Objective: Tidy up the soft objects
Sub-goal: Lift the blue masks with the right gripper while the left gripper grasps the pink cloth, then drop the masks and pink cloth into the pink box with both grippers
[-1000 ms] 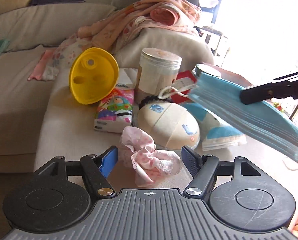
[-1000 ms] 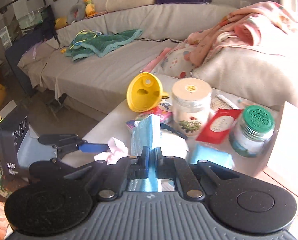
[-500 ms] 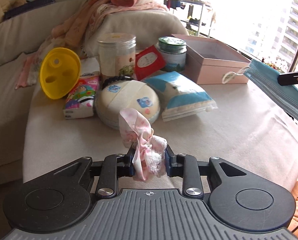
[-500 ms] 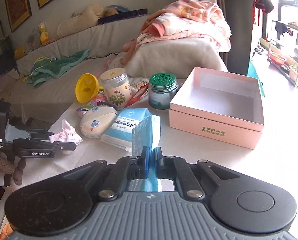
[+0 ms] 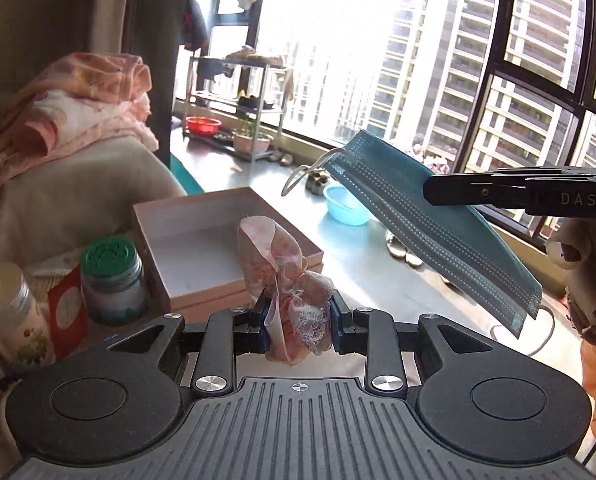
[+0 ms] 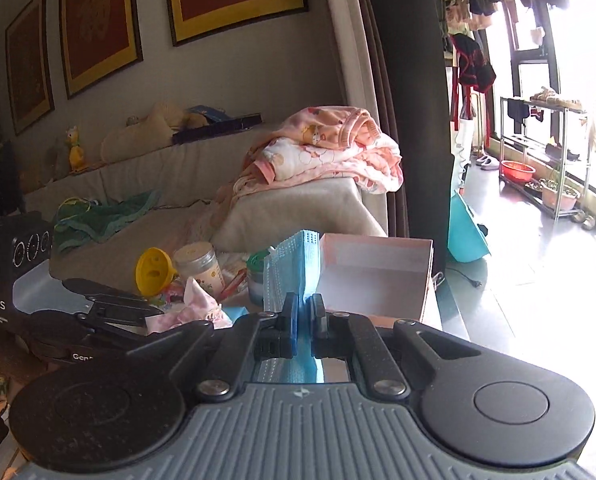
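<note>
My left gripper (image 5: 298, 316) is shut on a pink floral cloth with lace (image 5: 285, 280) and holds it in the air, in front of an open pink box (image 5: 201, 240). My right gripper (image 6: 306, 312) is shut on a blue face mask (image 6: 293, 268) and holds it raised. In the left wrist view the mask (image 5: 430, 224) hangs to the right, above and beside the box, pinched by the right gripper's fingers (image 5: 478, 192). In the right wrist view the box (image 6: 374, 276) lies just beyond the mask, and the left gripper (image 6: 149, 316) with the cloth (image 6: 193, 308) is at lower left.
A green-lidded jar (image 5: 111, 280), a red packet (image 5: 67, 312) and a cream-lidded jar (image 5: 9, 316) stand left of the box. A yellow funnel (image 6: 151, 270) lies further left. Pink bedding (image 6: 326, 152) is piled on the sofa behind. A window and floor are to the right.
The left gripper closed on the pink cloth and lifted it from the table. Both grippers swung right, toward the pink box, the right one still carrying the mask.
</note>
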Demonstrator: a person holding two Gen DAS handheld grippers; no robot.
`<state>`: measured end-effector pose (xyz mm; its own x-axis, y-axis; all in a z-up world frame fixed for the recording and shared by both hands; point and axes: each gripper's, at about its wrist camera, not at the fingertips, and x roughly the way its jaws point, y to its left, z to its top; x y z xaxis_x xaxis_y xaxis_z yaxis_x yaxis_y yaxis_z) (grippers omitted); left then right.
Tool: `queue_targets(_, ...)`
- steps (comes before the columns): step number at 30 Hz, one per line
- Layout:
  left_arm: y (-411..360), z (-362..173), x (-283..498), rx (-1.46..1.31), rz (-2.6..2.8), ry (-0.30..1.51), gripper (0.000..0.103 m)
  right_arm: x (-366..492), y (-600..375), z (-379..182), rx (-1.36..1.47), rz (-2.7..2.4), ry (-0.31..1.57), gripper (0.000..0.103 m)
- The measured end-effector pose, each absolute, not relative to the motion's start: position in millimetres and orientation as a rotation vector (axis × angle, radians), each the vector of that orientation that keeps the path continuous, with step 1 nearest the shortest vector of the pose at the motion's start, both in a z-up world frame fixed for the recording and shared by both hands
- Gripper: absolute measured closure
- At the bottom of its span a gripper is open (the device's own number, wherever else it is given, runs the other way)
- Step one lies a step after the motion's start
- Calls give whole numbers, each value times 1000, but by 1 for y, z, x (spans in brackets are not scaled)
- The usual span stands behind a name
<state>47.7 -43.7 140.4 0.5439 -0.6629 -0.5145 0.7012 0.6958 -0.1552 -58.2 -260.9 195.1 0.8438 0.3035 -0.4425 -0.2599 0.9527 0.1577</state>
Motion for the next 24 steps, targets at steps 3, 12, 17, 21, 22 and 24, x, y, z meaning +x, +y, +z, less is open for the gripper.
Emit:
queue_targets(3,-73,144,94,132,-834,517,70,-15,-265,217,98,299,466,98)
queue_targets(12,-122,73,232,255,-823,700,62,166,-251,191,39,291,535,98)
queue_targets(17,-112,70,225,345,-850,648,61,241,-253,112,28,219,727,97)
queue_targets(21,-103,77,223,344,-853,616,61,262,-247,72,-39,148,818,97)
queue_targets(22,-96,84,222,293,-833,605,61,262,-245,66,-57,136,843,97)
queue_targets(24,-82,94,226,176,-798,599,61,262,-241,62,-70,135,872,97)
